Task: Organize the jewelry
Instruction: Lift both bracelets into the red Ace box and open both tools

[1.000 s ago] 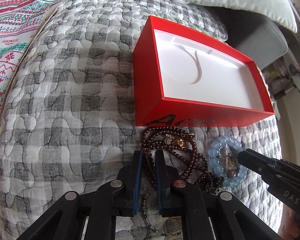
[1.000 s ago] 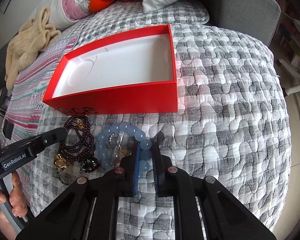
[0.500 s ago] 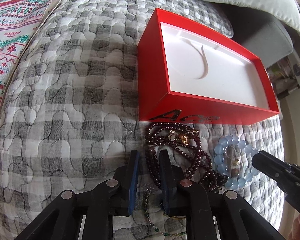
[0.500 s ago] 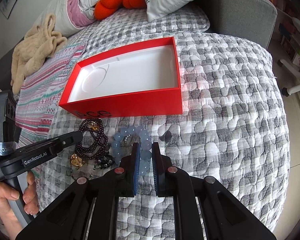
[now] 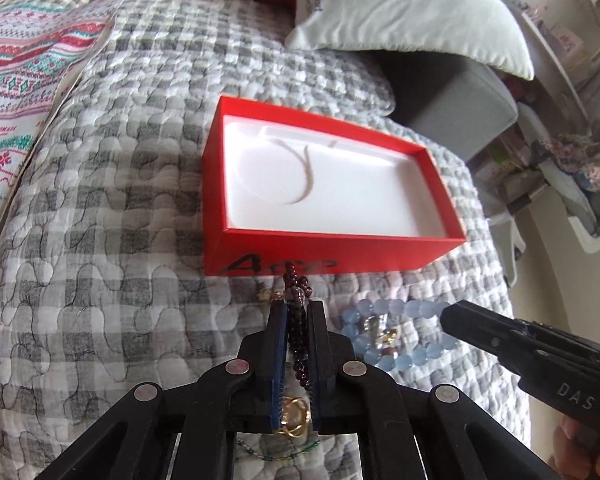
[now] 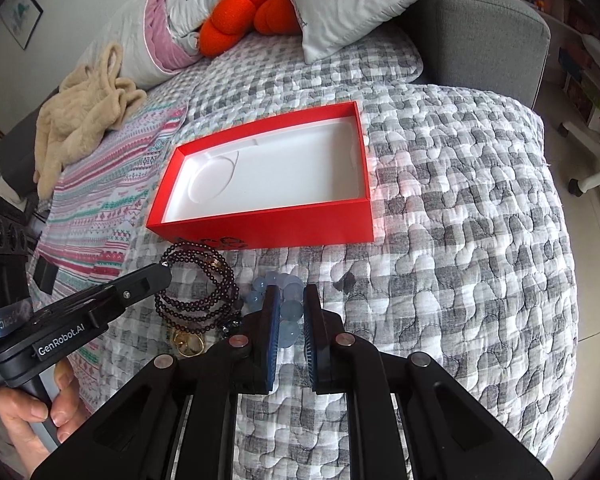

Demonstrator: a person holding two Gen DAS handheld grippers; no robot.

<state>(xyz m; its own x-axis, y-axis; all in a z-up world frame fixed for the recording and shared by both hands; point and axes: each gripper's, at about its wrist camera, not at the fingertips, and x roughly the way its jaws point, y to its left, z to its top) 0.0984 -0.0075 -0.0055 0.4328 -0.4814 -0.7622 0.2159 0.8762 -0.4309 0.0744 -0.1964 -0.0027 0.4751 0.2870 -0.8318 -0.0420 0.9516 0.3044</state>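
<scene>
A red box (image 5: 324, 256) with a white lining sits open on the grey checked quilt; it also shows in the right wrist view (image 6: 284, 224). My left gripper (image 5: 297, 308) is shut on a dark red bead necklace (image 5: 296, 284), lifted in front of the box, with gold pieces hanging below. In the right wrist view the necklace (image 6: 196, 300) hangs from the left gripper in loops. My right gripper (image 6: 288, 294) is shut on a light blue bead bracelet (image 6: 290, 308), which also shows in the left wrist view (image 5: 396, 332) by the box's front.
A white pillow (image 5: 400, 12) and orange cushion (image 6: 244, 12) lie behind the box. A grey sofa arm (image 6: 480, 36) stands at the back right. A striped blanket (image 5: 24, 80) and beige cloth (image 6: 80, 116) lie to the left. The quilt's edge drops off at the right.
Both grippers have risen and pulled back from the quilt. The left one has lifted the dark red necklace up with it. The right one has lifted one side of the blue bracelet.
</scene>
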